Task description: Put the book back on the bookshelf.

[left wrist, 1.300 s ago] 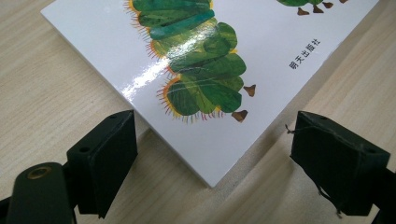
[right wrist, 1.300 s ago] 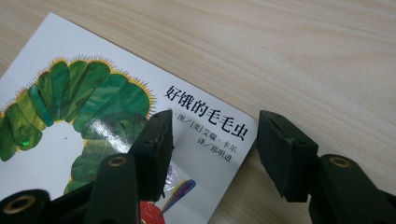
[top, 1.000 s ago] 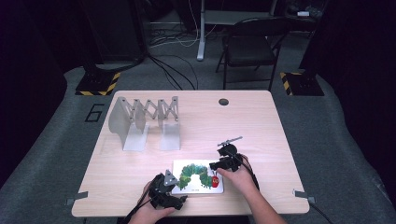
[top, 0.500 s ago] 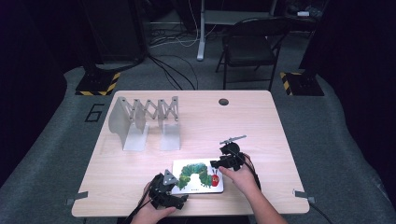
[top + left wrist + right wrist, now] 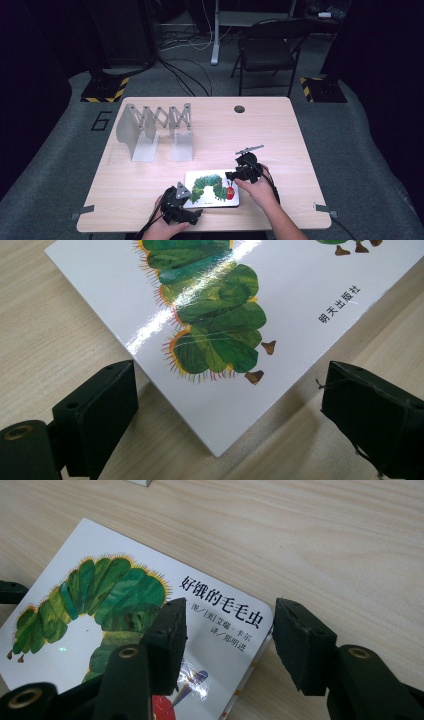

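Your left gripper (image 5: 225,405) sits at the near left corner of the book (image 5: 212,187), its jaws wide apart and just been opening, with the corner lying between them and neither pad touching it. Your right gripper (image 5: 227,640) hangs over the far right corner, jaws apart with one above the cover and one off the edge, gripping nothing. The book lies flat on the table (image 5: 280,130) at the near edge, cover up. You seem to be between holds, so the step in hand looks like getting a grip on the book; the next move calls for a pad slipped under an edge, since it lies flush on the wood. The cover is glossy white card with rounded corners, a green caterpillar (image 5: 215,310) and a glare streak; expect it to slide. The table is pale matt woodgrain. Further back stands a grey metal rack (image 5: 155,130) with a zigzag top.
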The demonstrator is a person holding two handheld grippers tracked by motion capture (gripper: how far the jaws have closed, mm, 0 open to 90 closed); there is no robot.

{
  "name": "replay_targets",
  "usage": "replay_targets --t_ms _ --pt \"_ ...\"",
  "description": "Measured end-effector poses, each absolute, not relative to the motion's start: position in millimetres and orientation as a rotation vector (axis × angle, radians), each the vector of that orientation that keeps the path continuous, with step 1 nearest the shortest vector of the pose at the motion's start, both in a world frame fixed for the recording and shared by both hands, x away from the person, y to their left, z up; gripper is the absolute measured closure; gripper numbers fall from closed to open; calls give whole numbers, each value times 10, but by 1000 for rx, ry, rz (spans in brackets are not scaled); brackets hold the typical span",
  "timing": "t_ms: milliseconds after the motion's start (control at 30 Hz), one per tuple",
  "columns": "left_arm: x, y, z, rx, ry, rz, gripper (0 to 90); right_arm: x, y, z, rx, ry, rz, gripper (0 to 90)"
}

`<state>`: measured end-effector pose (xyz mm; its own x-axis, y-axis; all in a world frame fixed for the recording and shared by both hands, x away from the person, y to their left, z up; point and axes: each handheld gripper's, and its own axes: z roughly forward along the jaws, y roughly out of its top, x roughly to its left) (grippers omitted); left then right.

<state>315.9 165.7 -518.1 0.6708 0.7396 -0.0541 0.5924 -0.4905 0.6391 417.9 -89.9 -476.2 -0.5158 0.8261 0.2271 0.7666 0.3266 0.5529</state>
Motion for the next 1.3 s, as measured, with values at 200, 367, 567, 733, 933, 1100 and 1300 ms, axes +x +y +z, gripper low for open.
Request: replay_targets --t_ms 200,367,567,733,933,1100,1300 --pt "3161 1657 -5180 2251 1020 301 74 4180 -903 -4772 1465 2488 933 479" --pt "3163 1656 -5182 2247 1023 305 76 4203 -907 -4833 1485 2507 912 480" --pt "3165 1658 -5180 2256 1016 301 77 4224 -893 -4888 1537 2513 898 480" --pt "3159 1649 -5183 2256 1020 307 78 4238 -897 -4928 1559 2521 889 478" --pt "3157 1645 -5183 2259 1020 312 78 4247 -904 -4978 1569 2539 892 450" --pt "3155 1641 -5184 2256 1022 308 76 4250 -900 -4975 1581 2538 894 445" --pt "3161 1651 -5181 2251 1024 305 75 4239 -924 -4903 1573 2520 935 456"
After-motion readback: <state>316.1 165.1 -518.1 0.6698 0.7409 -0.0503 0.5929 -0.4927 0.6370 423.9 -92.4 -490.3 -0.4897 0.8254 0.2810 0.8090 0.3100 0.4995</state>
